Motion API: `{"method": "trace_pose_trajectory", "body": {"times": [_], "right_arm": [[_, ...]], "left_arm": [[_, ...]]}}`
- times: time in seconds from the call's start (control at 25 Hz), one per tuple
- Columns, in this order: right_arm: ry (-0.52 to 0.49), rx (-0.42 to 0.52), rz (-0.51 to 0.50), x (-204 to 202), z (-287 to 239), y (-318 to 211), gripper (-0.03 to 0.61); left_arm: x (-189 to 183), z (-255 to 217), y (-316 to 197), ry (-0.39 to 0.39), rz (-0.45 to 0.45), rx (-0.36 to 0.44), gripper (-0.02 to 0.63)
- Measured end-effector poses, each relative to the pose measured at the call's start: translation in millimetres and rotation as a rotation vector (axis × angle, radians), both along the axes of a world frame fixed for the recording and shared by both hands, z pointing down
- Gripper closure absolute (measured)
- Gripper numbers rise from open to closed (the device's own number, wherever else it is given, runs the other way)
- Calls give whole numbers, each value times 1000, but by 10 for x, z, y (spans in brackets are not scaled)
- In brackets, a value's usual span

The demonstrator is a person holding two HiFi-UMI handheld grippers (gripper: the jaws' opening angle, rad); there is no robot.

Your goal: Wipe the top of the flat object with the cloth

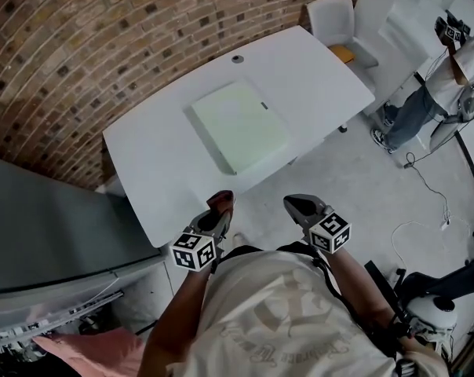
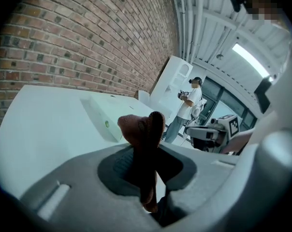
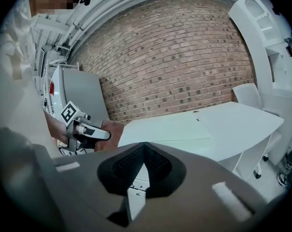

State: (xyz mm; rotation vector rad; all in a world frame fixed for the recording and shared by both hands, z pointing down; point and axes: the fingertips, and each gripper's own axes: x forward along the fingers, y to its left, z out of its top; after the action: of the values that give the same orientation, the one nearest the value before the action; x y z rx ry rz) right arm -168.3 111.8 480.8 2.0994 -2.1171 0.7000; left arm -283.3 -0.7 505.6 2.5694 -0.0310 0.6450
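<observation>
The left gripper [image 1: 219,213] clenched a brown cloth [image 2: 144,129]; the right gripper [image 1: 300,206] was closed, empty. The flat box [image 1: 241,126] lay mid-table [image 1: 154,167], well ahead. Wiping well likely needed flat cloth contact and overlapping strokes.

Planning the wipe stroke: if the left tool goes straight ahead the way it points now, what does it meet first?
Probably the flat object on the table; the cloth in the left tool points at its near corner, though depth is unclear.
</observation>
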Motion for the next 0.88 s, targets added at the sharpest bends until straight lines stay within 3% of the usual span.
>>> {"method": "trace_pose_trajectory", "body": {"times": [0.48,0.68,0.88], "right_arm": [[-13,-44,27,175,182,-277,571],[-25,-60,-34,322,299,-575,571],[-19,-75,-121,619,319,-940,571]], "left_arm": [[-40,181,-293,-34,-9,-25,538],[39,241,-499,-56,-71,-36,538],[344,206,-732,-67,-121,-30,538]]}}
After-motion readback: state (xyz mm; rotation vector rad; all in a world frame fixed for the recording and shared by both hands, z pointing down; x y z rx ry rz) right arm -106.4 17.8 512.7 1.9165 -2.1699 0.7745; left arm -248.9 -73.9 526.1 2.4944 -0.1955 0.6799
